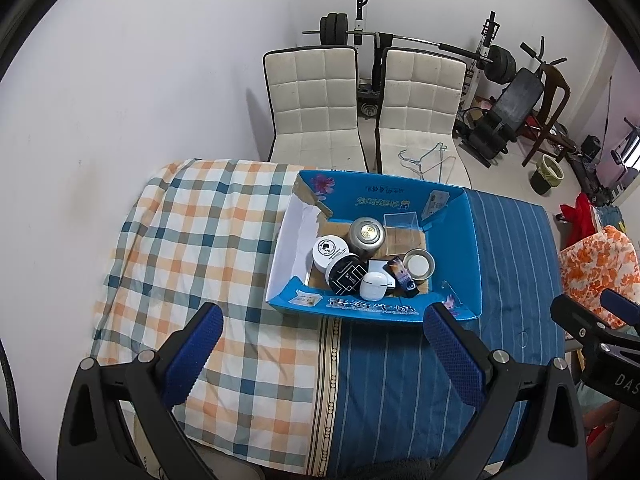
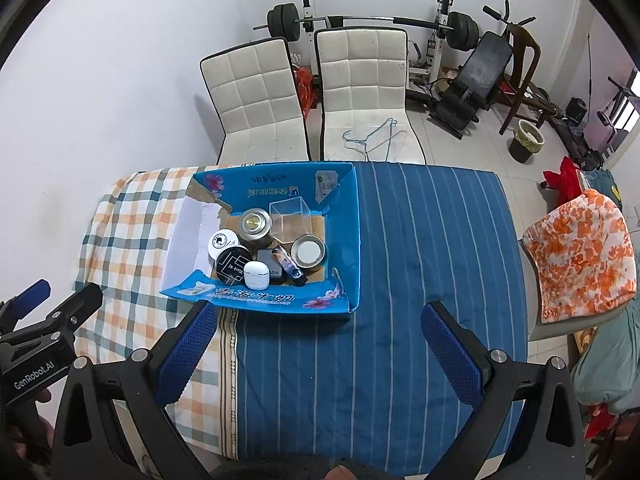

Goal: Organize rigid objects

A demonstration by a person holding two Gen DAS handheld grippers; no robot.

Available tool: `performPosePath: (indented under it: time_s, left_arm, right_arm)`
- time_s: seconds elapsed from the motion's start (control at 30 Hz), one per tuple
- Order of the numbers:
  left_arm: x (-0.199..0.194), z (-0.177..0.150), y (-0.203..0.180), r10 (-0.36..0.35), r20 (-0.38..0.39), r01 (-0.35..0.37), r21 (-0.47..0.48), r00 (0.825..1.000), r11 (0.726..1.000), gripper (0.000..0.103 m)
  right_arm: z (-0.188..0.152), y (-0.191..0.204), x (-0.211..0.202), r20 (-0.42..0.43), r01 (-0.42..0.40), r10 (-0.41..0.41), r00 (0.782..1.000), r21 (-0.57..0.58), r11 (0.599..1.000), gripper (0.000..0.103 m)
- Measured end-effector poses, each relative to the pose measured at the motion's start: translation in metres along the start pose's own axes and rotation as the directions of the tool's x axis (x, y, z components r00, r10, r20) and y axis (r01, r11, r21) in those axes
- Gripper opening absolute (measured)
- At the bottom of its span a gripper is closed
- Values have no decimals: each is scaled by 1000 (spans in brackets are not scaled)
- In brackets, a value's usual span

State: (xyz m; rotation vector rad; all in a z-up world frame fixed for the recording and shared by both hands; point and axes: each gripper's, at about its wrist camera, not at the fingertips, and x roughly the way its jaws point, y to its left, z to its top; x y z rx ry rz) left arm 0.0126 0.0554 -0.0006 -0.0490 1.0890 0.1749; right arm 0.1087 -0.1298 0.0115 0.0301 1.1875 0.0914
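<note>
A blue cardboard box (image 1: 452, 232) (image 2: 344, 220) sits on the cloth-covered table. Inside it lie a metal tin (image 1: 366, 236) (image 2: 255, 224), a white round tin (image 1: 329, 251) (image 2: 223, 241), a black round case (image 1: 347, 276) (image 2: 233, 266), a white earbud case (image 1: 375, 285) (image 2: 256, 273), a clear plastic cube (image 1: 401, 220) (image 2: 289, 212), a silver-rimmed jar (image 1: 418, 265) (image 2: 308, 251) and a small dark tube (image 1: 402, 274) (image 2: 288, 264). My left gripper (image 1: 322, 344) hangs open in front of the box, holding nothing. My right gripper (image 2: 318, 340) is open too, over the blue striped cloth.
Checked cloth (image 1: 192, 240) covers the table's left half, blue striped cloth (image 2: 420, 260) the right. Two white padded chairs (image 1: 316, 108) (image 2: 364, 92) stand behind the table, wire hangers (image 2: 372, 136) on one. Gym gear (image 2: 472, 76) lines the back wall. An orange floral cloth (image 2: 580, 260) lies on the right.
</note>
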Motion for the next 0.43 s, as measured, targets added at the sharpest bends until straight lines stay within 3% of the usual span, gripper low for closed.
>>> performPosePath:
  time_s: [0.43]
  left_arm:
    - [3,-8,2,-11,-10,11,-2,1000,1000,103]
  right_arm:
    - [-2,0,2,3,4,-4,1000,-1,1000,103]
